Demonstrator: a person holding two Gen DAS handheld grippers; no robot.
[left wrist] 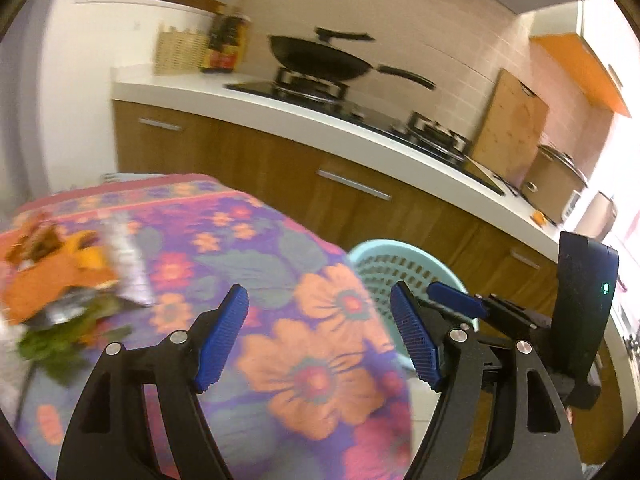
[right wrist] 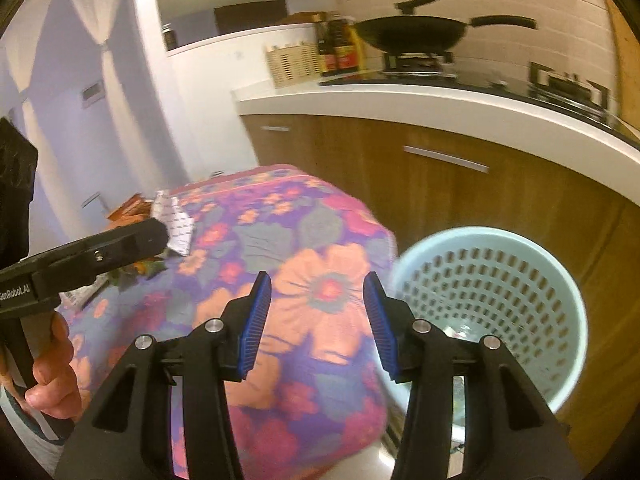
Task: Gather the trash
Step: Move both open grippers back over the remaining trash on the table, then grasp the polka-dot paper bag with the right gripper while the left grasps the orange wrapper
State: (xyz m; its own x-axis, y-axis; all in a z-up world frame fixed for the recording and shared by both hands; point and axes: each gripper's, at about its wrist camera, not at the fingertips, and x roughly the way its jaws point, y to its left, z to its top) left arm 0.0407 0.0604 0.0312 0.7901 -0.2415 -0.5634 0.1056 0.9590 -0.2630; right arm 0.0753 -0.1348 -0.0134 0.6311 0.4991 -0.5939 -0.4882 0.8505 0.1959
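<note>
left hand-held gripper (left wrist: 318,338): released, empty | right hand-held gripper (right wrist: 317,326): parted, empty | risk: crumpled orange-and-silver wrappers (left wrist: 68,276), far left of left hand-held gripper, missed, or dropped short of pale-blue perforated plastic basket (right wrist: 560,280) at its right

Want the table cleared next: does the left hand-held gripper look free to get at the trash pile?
Probably yes: the left hand-held gripper is open and empty, with only bare tablecloth before the trash pile.

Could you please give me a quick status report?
Left gripper and right gripper open, nothing between fingers. Trash pile on floral tablecloth. Pale green perforated plastic bin beside table, nothing blocking.
</note>
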